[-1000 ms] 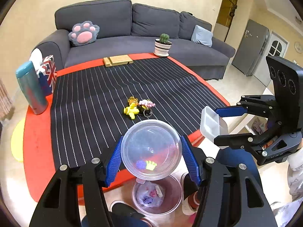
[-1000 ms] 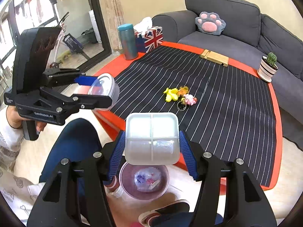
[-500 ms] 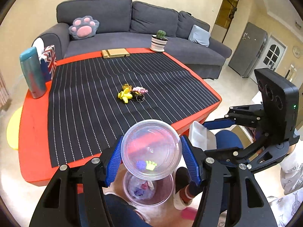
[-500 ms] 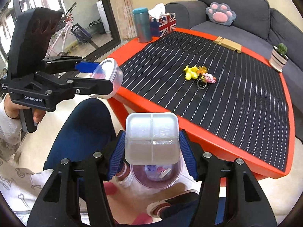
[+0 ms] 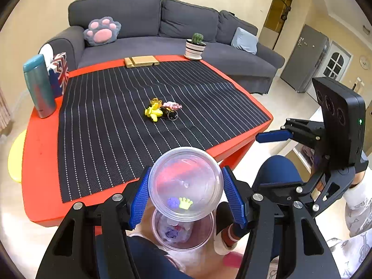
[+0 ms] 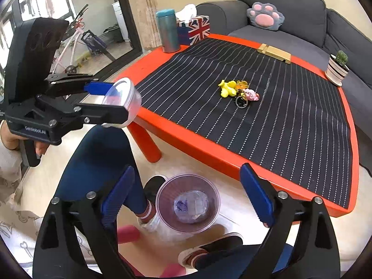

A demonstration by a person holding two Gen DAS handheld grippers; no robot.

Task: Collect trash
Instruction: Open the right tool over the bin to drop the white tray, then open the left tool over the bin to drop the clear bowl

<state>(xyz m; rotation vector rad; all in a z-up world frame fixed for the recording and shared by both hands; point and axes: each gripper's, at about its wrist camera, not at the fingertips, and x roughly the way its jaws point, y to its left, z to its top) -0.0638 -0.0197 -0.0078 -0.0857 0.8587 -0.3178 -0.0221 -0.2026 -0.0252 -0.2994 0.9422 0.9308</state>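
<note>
My left gripper (image 5: 186,173) is shut on a clear round tub (image 5: 186,183) with a purple and a yellow bit inside; the tub (image 6: 130,100) also shows at the left of the right wrist view. Straight below it, a purple-tinted bin (image 5: 183,230) stands on the floor. My right gripper (image 6: 186,174) hangs over that bin (image 6: 209,218), its jaws opening wide with nothing between them. Pale translucent trash and a purple scrap (image 6: 180,205) lie in the bin. In the left wrist view the right gripper (image 5: 267,162) is empty too.
A red table (image 6: 209,148) with a black striped cloth (image 5: 116,116) stands beyond the bin. On it are a toy keyring cluster (image 5: 162,111), a teal flask (image 5: 39,88), a flag tissue box (image 6: 195,29), wooden blocks (image 5: 141,61) and a potted cactus (image 5: 195,47). A person's legs and feet (image 6: 151,218) flank the bin.
The white divided box has left my right gripper, whose jaws have spread apart. Both grippers drew back from the table toward the bin. The left grip is unchanged.
</note>
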